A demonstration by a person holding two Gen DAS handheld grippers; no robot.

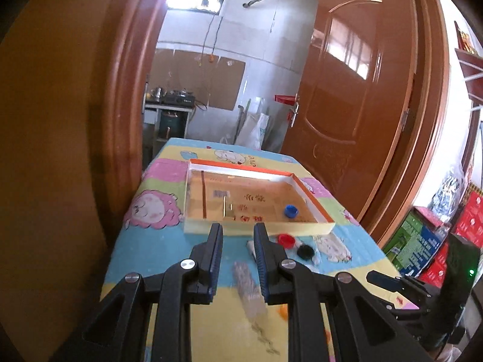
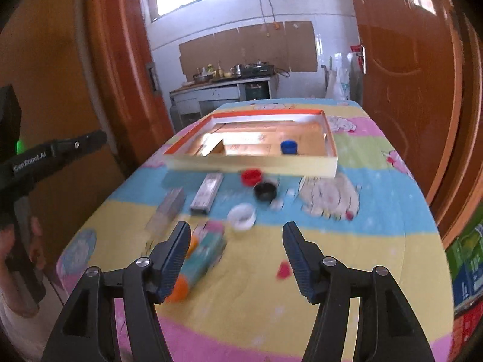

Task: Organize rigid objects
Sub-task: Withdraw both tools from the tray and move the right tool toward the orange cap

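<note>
The right gripper (image 2: 237, 259) is spread wide and holds nothing. Just past it lies a blurry orange-capped tube (image 2: 196, 259), maybe glue, to grab across its middle. The left gripper (image 1: 237, 242) looks nearly pressed together, empty. Farther off, the box (image 2: 253, 163) already holds a blue cap (image 2: 289, 147).

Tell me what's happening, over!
Left gripper jaws nearly shut, nothing between them; right gripper jaws wide, empty. Blue cap in the box. Red cap, black cap, white ring on the table.
</note>
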